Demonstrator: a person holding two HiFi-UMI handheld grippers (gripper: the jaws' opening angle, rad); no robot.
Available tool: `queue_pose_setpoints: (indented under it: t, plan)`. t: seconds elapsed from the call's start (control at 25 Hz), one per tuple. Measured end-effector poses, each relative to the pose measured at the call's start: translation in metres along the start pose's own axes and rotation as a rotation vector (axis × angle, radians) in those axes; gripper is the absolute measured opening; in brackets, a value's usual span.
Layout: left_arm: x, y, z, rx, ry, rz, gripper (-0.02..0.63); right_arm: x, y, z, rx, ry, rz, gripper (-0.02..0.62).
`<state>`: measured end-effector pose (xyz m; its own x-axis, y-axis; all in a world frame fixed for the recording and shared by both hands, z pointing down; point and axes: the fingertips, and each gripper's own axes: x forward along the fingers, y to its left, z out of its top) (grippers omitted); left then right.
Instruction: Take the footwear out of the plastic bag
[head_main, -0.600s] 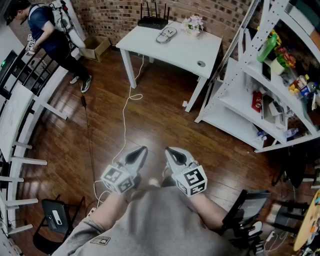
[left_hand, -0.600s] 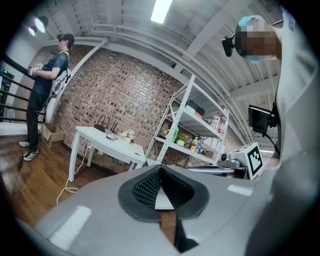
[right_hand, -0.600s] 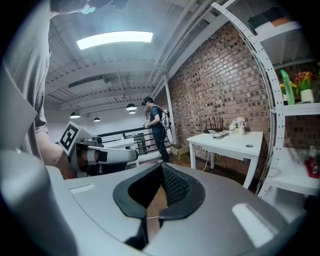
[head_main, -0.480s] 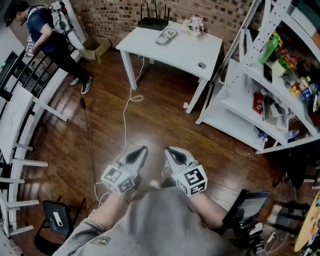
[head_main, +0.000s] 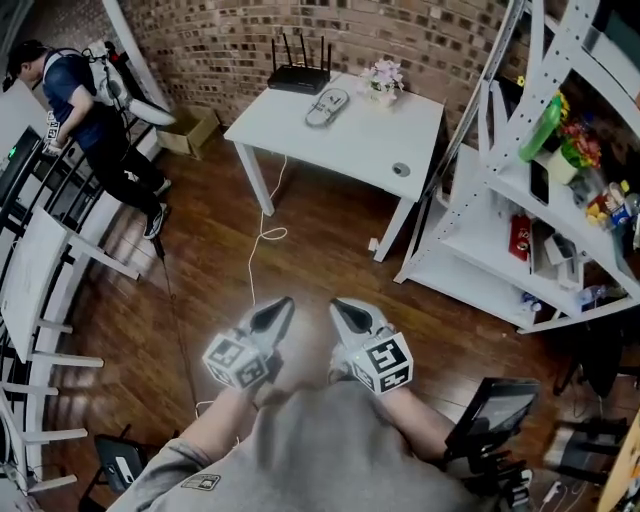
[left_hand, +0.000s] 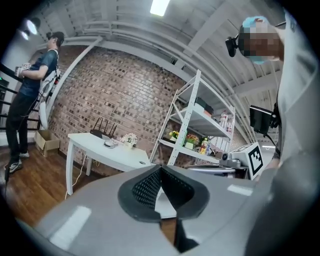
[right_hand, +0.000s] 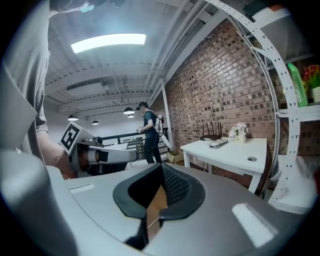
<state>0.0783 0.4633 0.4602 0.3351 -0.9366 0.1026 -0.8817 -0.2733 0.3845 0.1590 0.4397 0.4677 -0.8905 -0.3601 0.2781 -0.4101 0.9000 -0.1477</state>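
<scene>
wooden floor (head_main: 330, 250) lies under my left gripper (head_main: 281, 303), jaws pressed together on nothing; beside it my right gripper (head_main: 339, 304) is likewise closed and empty. the footwear (head_main: 328, 103) rests well ahead on the white table (head_main: 355, 140).

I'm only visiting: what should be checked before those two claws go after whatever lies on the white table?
1. Both grippers empty: ok; left gripper and right gripper hold nothing.
2. Jaws open for a grab: not ok; both are shut.
3. Table in reach: not ok; the white table stands well across the floor.
4. Way clear: not ok; a white cable trails over the floor towards it.
5. Footwear bagged: cannot tell; the pale item by the router is too small.
</scene>
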Motion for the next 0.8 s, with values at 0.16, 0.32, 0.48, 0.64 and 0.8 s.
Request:
queue_pose_setpoints:
  t: [0.16, 0.32, 0.48, 0.64, 0.8]
  plan:
    - [0.041, 0.013, 0.015, 0.005, -0.003, 0.004, 0.000, 0.018, -0.036, 0.013, -0.007, -0.012, 0.006, 0.012]
    - [0.070, 0.025, 0.022, 0.019, -0.012, 0.008, 0.000, 0.034, -0.065, 0.022, -0.009, -0.023, 0.010, 0.012]
    - [0.093, 0.034, 0.026, 0.006, 0.002, 0.015, 0.000, 0.046, -0.086, 0.026, 0.004, -0.019, 0.010, 0.012]
    - [0.114, 0.052, 0.034, 0.002, 0.009, 0.011, 0.000, 0.065, -0.102, 0.030, 0.020, -0.011, 0.004, 0.012]
    - [0.132, 0.079, 0.041, -0.010, 0.014, -0.006, 0.000, 0.091, -0.115, 0.031, 0.028, 0.006, -0.017, 0.012]
